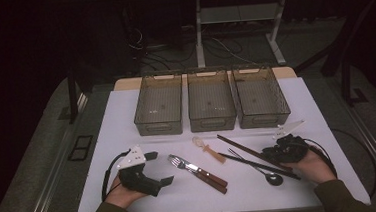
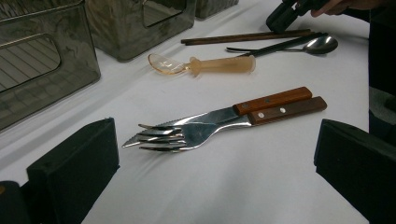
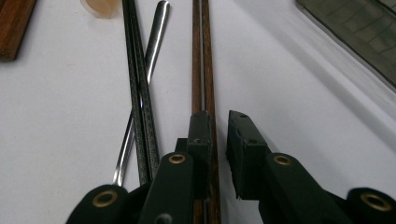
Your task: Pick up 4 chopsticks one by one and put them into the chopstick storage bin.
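My right gripper [image 1: 266,153] [image 3: 219,126] lies low over the near end of a pair of brown chopsticks [image 1: 239,146] [image 3: 203,56]. Its jaws stand a narrow gap apart; the sticks run under the left jaw, and white table shows in the gap. Beside them lie black chopsticks [image 1: 250,164] [image 3: 137,84] and a metal spoon [image 1: 274,178] [image 3: 149,56]. My left gripper [image 1: 160,168] [image 2: 212,179] rests wide open at the left, facing a wooden-handled fork [image 2: 177,135] and knife [image 2: 275,100] that lie side by side. An amber plastic spoon [image 1: 206,147] [image 2: 205,65] lies behind them.
Three smoky clear bins [image 1: 159,123] [image 1: 212,119] [image 1: 264,115] stand in a row at the back of the white table [image 1: 126,115]. A grey three-cornered plate [image 1: 288,128] sticks up from the right gripper. Cables trail from both grippers.
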Tool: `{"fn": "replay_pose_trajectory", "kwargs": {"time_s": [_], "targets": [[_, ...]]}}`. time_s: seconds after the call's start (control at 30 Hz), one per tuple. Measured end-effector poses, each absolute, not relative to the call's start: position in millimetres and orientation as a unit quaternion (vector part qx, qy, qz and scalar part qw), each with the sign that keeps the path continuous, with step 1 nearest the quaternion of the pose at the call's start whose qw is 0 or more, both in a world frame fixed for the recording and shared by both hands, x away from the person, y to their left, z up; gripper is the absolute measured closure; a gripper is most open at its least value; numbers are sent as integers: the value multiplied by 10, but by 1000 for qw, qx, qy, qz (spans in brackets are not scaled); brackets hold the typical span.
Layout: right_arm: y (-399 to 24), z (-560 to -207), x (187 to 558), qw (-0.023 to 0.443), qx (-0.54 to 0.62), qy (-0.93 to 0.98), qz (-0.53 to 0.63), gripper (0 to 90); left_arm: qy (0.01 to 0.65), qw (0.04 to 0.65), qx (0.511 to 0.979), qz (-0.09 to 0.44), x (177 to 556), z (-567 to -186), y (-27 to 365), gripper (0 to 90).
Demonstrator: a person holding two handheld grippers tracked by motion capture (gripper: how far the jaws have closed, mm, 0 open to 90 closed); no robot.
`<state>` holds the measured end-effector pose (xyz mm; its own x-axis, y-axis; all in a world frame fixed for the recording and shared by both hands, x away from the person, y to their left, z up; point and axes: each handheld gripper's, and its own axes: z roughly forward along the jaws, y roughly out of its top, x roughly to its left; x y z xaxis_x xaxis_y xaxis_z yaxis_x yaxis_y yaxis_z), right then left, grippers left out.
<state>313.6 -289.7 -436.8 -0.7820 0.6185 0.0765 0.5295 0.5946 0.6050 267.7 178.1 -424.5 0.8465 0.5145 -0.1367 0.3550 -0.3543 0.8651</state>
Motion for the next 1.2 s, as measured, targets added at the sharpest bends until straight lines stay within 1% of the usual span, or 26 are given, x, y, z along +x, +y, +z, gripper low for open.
{"fn": "replay_pose_trajectory", "kwargs": {"time_s": [0.7,1.2], "targets": [[-2899,-4416,3140,85,303,899,305,845,261,501,822,72,2692,-4259,1756,0],[-2933,-4408,3141,77,294,898,317,849,259,501,823,70,2695,-4261,1752,0]]}}
